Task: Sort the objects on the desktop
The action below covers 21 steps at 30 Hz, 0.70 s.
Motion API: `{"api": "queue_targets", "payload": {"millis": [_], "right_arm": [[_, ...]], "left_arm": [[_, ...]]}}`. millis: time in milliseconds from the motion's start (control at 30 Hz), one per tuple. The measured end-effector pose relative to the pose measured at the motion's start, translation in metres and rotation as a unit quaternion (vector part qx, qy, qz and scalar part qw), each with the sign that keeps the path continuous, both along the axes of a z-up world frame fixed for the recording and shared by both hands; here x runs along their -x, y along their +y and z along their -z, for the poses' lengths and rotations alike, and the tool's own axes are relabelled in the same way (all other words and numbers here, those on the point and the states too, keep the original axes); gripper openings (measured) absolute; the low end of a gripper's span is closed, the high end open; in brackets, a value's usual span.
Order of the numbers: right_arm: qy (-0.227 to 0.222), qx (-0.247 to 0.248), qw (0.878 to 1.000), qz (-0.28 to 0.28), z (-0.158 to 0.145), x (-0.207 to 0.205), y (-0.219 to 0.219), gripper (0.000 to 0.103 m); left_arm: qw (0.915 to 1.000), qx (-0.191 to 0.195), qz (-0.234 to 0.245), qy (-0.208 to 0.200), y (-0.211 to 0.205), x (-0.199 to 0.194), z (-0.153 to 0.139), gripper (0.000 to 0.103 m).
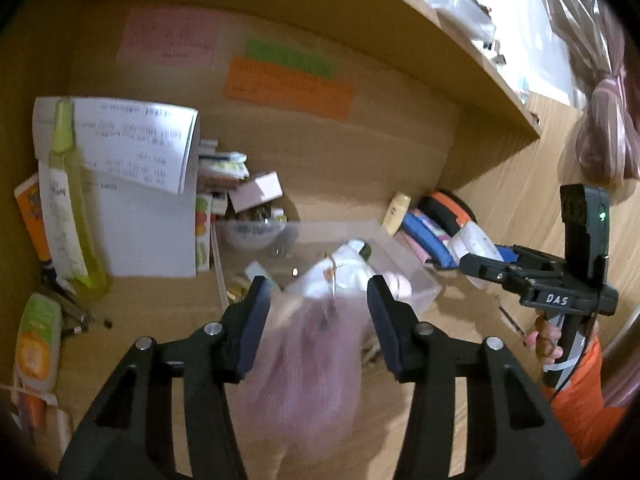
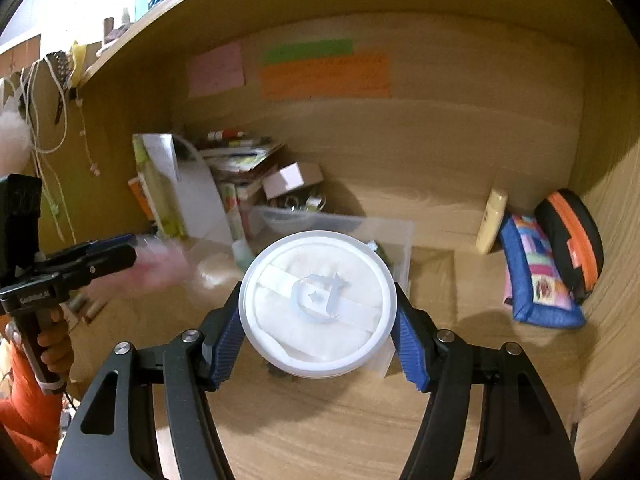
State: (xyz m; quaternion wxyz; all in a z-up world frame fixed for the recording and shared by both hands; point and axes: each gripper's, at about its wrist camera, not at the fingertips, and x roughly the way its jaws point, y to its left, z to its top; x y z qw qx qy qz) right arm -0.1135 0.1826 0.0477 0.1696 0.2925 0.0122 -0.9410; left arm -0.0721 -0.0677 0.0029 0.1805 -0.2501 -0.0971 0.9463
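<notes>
My left gripper (image 1: 318, 294) is shut on a fluffy pink-lilac toy (image 1: 304, 364) with a white part (image 1: 348, 270) at its far end; motion blurs the toy. The right wrist view has this gripper (image 2: 130, 254) at the left, with the pink fluff (image 2: 162, 266) sticking out of its tips. My right gripper (image 2: 318, 320) is shut on a round white powder-puff case (image 2: 318, 304) with a crescent mark on its clear lid, held above the desk. In the left wrist view it (image 1: 478, 270) is at the right, carrying that case (image 1: 470, 242). A clear plastic box (image 1: 412, 270) (image 2: 372, 226) stands just beyond both grippers.
Papers and books (image 1: 132, 184) lean at the back left beside a pink carton (image 1: 260, 190). At the back right lie a yellow tube (image 2: 492, 226), a blue patchwork pouch (image 2: 536, 276) and a black-orange case (image 2: 570, 244). Sticky notes (image 2: 326, 76) hang on the back wall under a shelf (image 1: 460, 40). Hands in orange sleeves (image 2: 28, 392) hold the grippers.
</notes>
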Motion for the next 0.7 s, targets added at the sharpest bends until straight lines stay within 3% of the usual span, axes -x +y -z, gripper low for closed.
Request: {"api": "queue_targets", "payload": {"millis": [133,233,333,467,700], "right_arm": [[0.004,-0.003,1.0,-0.002,-0.001,0.014,-0.004,0.062],[-0.013,0.006,1.0,-0.005,0.008,0.027,-0.007,0.062],[-0.033,0.017,0.999,-0.011,0.02,0.037,-0.009,0.062],[-0.042,0.019,0.999,-0.012,0.026,0.045,-0.01,0.062],[-0.05,0.013,0.999,-0.013,0.031,0.055,-0.013,0.062]], "left_arm": [[0.9993,0.033,-0.014,-0.014,0.005,0.025,0.011,0.05],[0.9982,0.014,-0.003,-0.059,0.001,0.04,0.03,0.05],[0.997,0.028,0.02,-0.069,0.003,0.032,0.041,0.05],[0.9934,0.069,0.052,-0.075,0.014,0.011,0.051,0.071],[0.981,0.125,0.1,-0.11,0.041,-0.01,0.078,0.085]]}}
